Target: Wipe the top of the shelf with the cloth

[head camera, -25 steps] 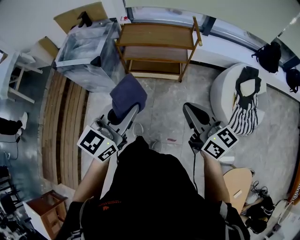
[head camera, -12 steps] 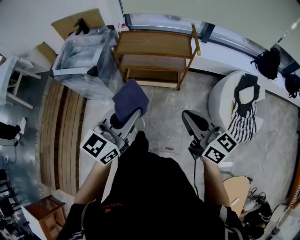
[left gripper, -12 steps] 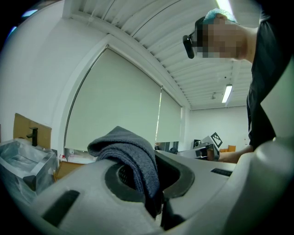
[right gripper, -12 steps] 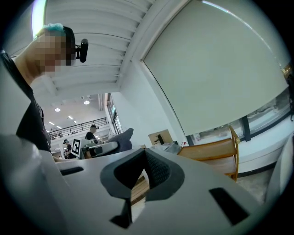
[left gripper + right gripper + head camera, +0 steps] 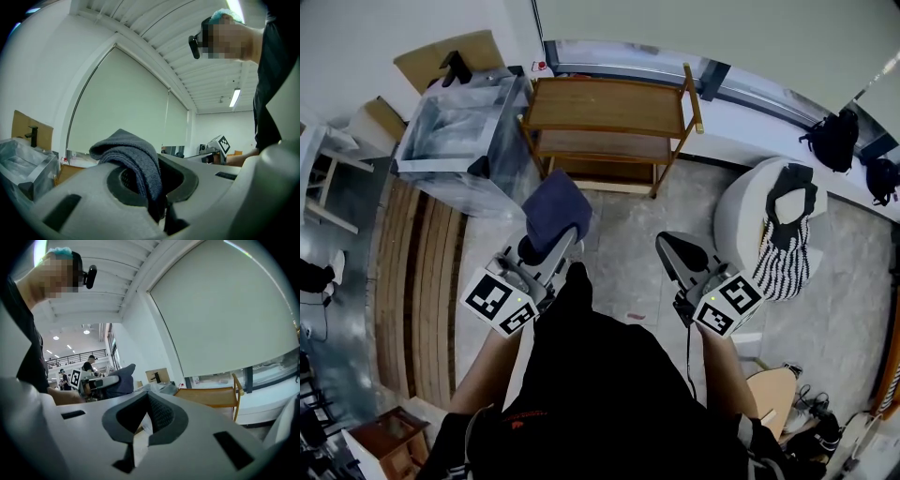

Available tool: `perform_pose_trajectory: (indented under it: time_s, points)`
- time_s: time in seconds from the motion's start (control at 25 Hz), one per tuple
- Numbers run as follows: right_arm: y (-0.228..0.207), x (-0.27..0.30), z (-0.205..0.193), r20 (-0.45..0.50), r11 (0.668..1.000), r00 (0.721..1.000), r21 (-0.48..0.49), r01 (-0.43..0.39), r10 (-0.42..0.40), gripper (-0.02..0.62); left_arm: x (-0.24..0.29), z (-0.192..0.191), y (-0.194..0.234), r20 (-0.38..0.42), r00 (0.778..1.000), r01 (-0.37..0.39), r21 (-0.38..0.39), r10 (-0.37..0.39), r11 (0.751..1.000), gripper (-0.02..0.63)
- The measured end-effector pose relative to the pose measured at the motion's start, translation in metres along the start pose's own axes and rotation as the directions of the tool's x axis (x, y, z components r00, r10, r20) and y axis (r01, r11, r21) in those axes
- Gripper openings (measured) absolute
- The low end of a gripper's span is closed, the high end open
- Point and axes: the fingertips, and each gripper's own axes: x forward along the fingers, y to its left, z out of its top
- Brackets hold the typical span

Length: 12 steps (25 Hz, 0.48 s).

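The person stands on the floor (image 5: 623, 239), facing the shelf (image 5: 614, 94), with a gripper in each hand at about waist height. The left gripper (image 5: 546, 246) is clamped on the cloth (image 5: 555, 208), a dark blue-grey folded piece that stands up past the jaw tips and droops over them. In the left gripper view the cloth (image 5: 133, 157) is pinched deep between the jaws of the left gripper (image 5: 147, 190), with its upper fold bulging over the left jaw. The cloth is in the air over the floor, well apart from the shelf and touching nothing but the gripper. The right gripper (image 5: 675, 251) points the same way, to the right of the left one. Its own view shows the right gripper (image 5: 145, 425) with its jaws drawn almost together, only a thin slit between them and nothing held. The shelf is a wooden rack of three boards against the window wall, and its top board is bare; in the right gripper view the shelf (image 5: 211, 394) lies ahead. A clear plastic bin (image 5: 464, 131) stands just left of the shelf, and a white round seat (image 5: 750, 202) with a striped garment (image 5: 787, 239) over it stands to its right.
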Motion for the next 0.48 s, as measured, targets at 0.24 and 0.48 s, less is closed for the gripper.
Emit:
perform_pose_trajectory:
  time_s: [0.24,0.48]
  points:
    - [-0.026,0.062,0.009,-0.03,1.0,0.999,0.025,-0.01,0.011,0.002,0.028,0.006,0.066,-0.005,1.0,0.01,-0.022,-0.01,1.0,0.051]
    - [-0.055,0.145,0.019,-0.097,0.999,0.995,0.036,-0.006,0.01,0.002,0.051,0.013,0.154,-0.018,1.0,0.013,-0.046,-0.014,0.999,0.051]
